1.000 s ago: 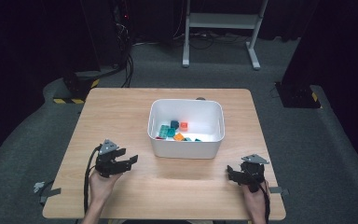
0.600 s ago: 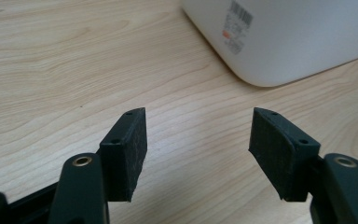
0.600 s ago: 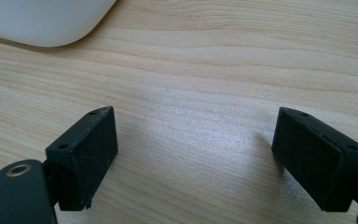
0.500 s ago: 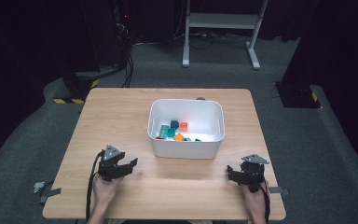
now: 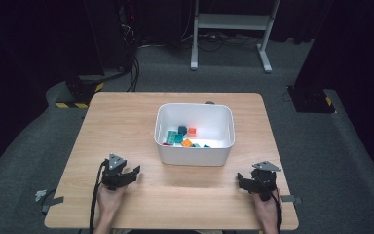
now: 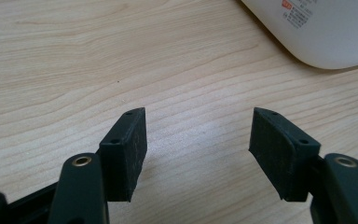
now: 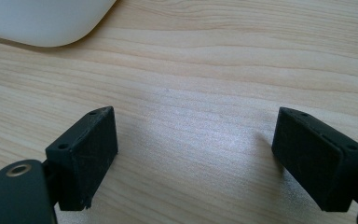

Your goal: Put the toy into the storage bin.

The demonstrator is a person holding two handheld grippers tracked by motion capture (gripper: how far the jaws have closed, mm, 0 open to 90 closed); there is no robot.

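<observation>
A white plastic bin (image 5: 195, 156) stands at the middle of the wooden table (image 5: 126, 126). Inside it lie several small coloured blocks (image 5: 181, 137), teal, orange and dark blue. My left gripper (image 5: 135, 171) rests low over the table near the front left, open, with bare wood between its jaws (image 6: 198, 140). The bin's rounded corner (image 6: 321, 32) shows ahead and to the right of it. My right gripper (image 5: 240, 181) sits near the front right, open and holding nothing (image 7: 196, 149). The bin's corner (image 7: 42, 21) shows at the upper left of the right gripper view.
The table ends close behind both hands at its front edge (image 5: 175, 227). A white metal stand (image 5: 231, 22) and black cables (image 5: 126, 58) lie on the grey carpet beyond the table. Dark equipment with yellow-black striping (image 5: 75, 97) sits at the far left corner.
My left gripper has drawn back toward the front edge of the table, a little away from the bin. The right gripper has stayed in place.
</observation>
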